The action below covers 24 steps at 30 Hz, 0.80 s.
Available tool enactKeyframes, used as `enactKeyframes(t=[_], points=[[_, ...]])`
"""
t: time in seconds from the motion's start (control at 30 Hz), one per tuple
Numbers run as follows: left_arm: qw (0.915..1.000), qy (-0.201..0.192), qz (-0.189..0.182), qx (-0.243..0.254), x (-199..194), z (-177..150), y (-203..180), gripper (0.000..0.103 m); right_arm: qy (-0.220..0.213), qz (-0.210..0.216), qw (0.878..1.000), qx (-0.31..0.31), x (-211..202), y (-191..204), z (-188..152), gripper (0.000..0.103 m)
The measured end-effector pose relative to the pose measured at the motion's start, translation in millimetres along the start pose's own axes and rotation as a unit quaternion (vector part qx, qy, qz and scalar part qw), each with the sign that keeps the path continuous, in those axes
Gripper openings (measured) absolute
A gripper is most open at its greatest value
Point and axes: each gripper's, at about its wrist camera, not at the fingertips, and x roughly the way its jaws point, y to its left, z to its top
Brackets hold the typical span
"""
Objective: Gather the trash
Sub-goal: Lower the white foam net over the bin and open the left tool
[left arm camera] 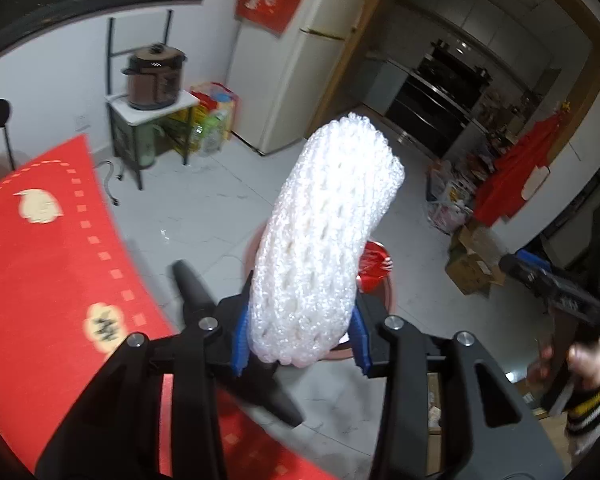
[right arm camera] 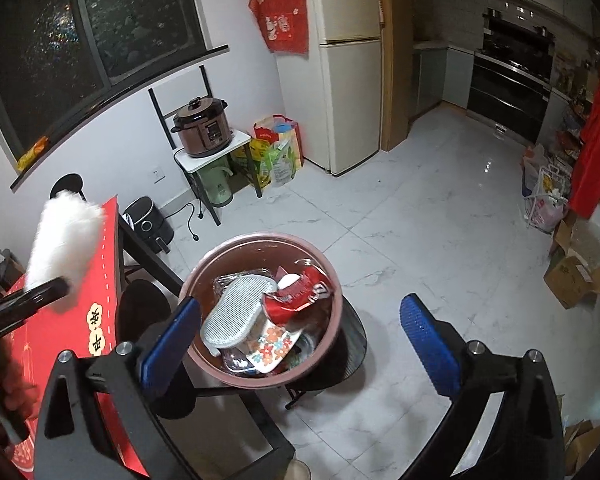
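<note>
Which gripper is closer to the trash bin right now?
Right. The open right gripper hangs just above the bin, whose rim sits between its fingers. The left gripper, shut on the foam net, is off to the side by the red table.

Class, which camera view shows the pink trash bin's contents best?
The right wrist view: it looks straight down into the pink trash bin, showing the wrappers inside. In the left wrist view the white foam net hides nearly all of it.
</note>
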Motion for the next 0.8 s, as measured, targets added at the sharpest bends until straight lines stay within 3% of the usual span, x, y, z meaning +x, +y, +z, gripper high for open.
enactKeyframes(t=[0.2,0.27,0.37,0.57,0.8], points=[[0.9997,0.016,-0.017,0.01,53.0,25.2,-30.5,0.047,0.002,-0.01,1.0,0.011,-6.0,-22.9,-5.9,0.098],[0.9996,0.01,-0.021,0.019,64.3,34.4,-40.4,0.069,0.003,-0.013,1.0,0.015,-7.7,-30.4,-8.2,0.098],[0.9993,-0.007,-0.016,0.032,68.7,45.9,-51.1,0.086,0.003,-0.016,1.0,0.018,-12.0,-38.4,-12.9,0.098],[0.9988,-0.018,0.003,0.046,51.4,48.6,-56.7,0.087,0.001,-0.011,1.0,0.011,-19.3,-40.7,-13.1,0.098],[0.9975,-0.039,0.037,0.047,-16.1,34.3,-38.6,0.093,-0.029,-0.005,1.0,-0.001,-48.7,-10.6,-4.9,0.098]])
